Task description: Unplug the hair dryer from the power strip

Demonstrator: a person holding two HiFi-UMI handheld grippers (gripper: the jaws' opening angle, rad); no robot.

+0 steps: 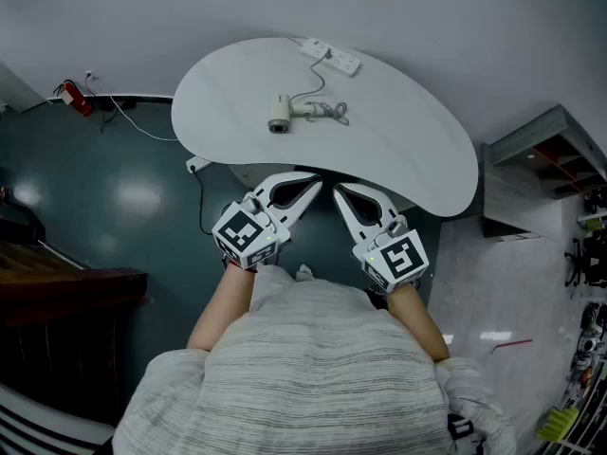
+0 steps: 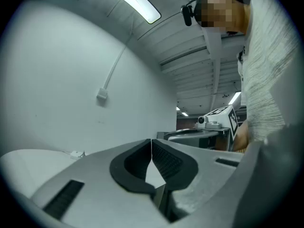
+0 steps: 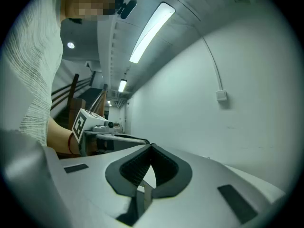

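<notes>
A: How many claws do you count?

B: Two. The left claw (image 1: 316, 180) and the right claw (image 1: 335, 190) sit side by side at the near edge of the surface (image 1: 417, 150). Their tips angle toward each other, near but apart.

A: Are they spread?

B: Neither one. In the left gripper view the left claw (image 2: 151, 142) has its two dark pads pressed together at the tips, with nothing between them. The right gripper view shows the same for the right claw (image 3: 151, 147): pressed together and empty.

A: And the task's things?

B: One hair dryer (image 1: 279, 115) lies toward the far middle of the surface, well apart from both claws. One power strip (image 1: 332, 57) lies at the far edge, near the wall. One cord (image 1: 327, 112) is bunched in a loose tangle just beside the dryer, then runs up to the strip.

A: Is the plug seated?

B: It is too small to tell from the head view.

A: Anything else?

B: Two marker cubes, one per gripper: the left cube (image 1: 245, 234) and the right cube (image 1: 398, 257). There is one white, rounded surface. One red object (image 1: 76, 98) lies on the dark floor at the left.
</notes>
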